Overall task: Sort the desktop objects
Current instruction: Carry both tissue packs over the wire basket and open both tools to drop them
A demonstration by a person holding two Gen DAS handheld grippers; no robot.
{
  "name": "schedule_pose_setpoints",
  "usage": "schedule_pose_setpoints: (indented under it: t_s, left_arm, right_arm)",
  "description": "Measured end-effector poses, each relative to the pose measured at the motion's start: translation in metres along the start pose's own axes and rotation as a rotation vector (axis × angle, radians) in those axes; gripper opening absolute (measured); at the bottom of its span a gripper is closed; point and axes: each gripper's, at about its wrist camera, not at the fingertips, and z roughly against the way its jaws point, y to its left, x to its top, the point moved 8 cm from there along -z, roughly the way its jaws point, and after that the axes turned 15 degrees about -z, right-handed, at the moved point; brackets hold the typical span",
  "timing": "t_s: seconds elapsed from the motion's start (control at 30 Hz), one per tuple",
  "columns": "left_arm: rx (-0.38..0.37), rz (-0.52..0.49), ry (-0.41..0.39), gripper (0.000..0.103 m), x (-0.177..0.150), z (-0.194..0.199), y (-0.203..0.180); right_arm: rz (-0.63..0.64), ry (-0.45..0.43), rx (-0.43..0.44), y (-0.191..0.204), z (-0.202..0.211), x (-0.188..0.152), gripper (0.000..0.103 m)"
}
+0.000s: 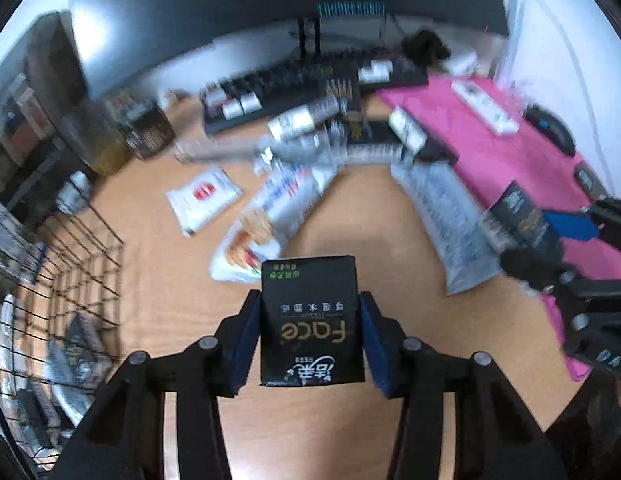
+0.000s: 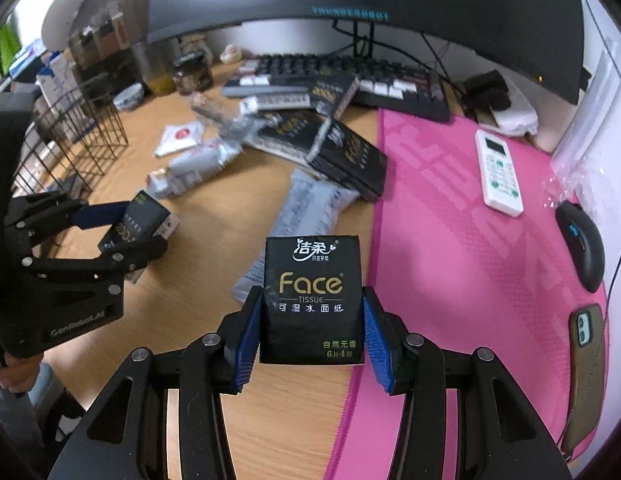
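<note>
In the left wrist view a black "Face" tissue pack (image 1: 310, 320) sits upside down between the blue pads of my left gripper (image 1: 309, 300), and both pads press its sides. The right wrist view shows a second black "Face" tissue pack (image 2: 310, 300), upright, clamped in my right gripper (image 2: 310, 298) over the edge of the pink mat (image 2: 450, 240). Each gripper also shows in the other's view: the left gripper (image 2: 144, 226) at the left above the wooden desk, the right gripper (image 1: 528, 240) at the right with its pack (image 1: 518, 216).
A black wire basket (image 2: 82, 136) with several items stands at the left. More black tissue packs (image 2: 350, 156), plastic packets (image 2: 310, 208) and a white sachet (image 2: 178, 138) lie mid-desk. A keyboard (image 2: 350, 76) and monitor are behind. A remote (image 2: 497, 172), mouse (image 2: 582, 248) and phone (image 2: 586, 360) lie on the mat.
</note>
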Motion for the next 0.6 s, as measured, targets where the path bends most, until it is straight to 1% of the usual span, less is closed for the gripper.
schedule_pose_setpoints:
  t_s: [0.07,0.17,0.2,0.3,0.37,0.4,0.43,0.47,0.5,0.6]
  left_arm:
    - [0.043,0.01,-0.063,0.053,0.004,0.028,0.01]
    - [0.128,0.047,-0.15,0.053,0.004,0.073,0.034]
    - [0.146,0.06,-0.168,0.053,0.002,0.084,0.041]
    - [0.207,0.12,-0.211,0.053,-0.01,0.121,0.073]
    - [0.26,0.175,-0.21,0.053,-0.025,0.137,0.102]
    - [0.275,0.196,-0.205,0.053,-0.031,0.141,0.112]
    - [0.293,0.226,-0.196,0.052,-0.04,0.145,0.126]
    - [0.313,0.268,-0.18,0.053,-0.053,0.148,0.144]
    - [0.322,0.293,-0.165,0.053,-0.061,0.149,0.155]
    - [0.336,0.365,-0.106,0.053,-0.092,0.142,0.19]
  right_arm:
    - [0.012,-0.023,0.026,0.013,0.011,0.004,0.047]
    - [0.03,-0.071,0.098,0.044,0.034,0.014,0.047]
    - [0.051,-0.089,0.139,0.063,0.044,0.02,0.047]
    - [0.119,-0.116,0.207,0.109,0.063,0.028,0.047]
    - [0.184,-0.136,0.259,0.148,0.075,0.03,0.048]
    - [0.231,-0.139,0.296,0.176,0.081,0.029,0.048]
    - [0.258,-0.138,0.317,0.192,0.084,0.027,0.048]
    - [0.278,-0.14,0.329,0.208,0.086,0.026,0.048]
    - [0.311,-0.146,0.336,0.23,0.086,0.025,0.048]
    - [0.365,-0.128,0.355,0.27,0.079,0.021,0.048]
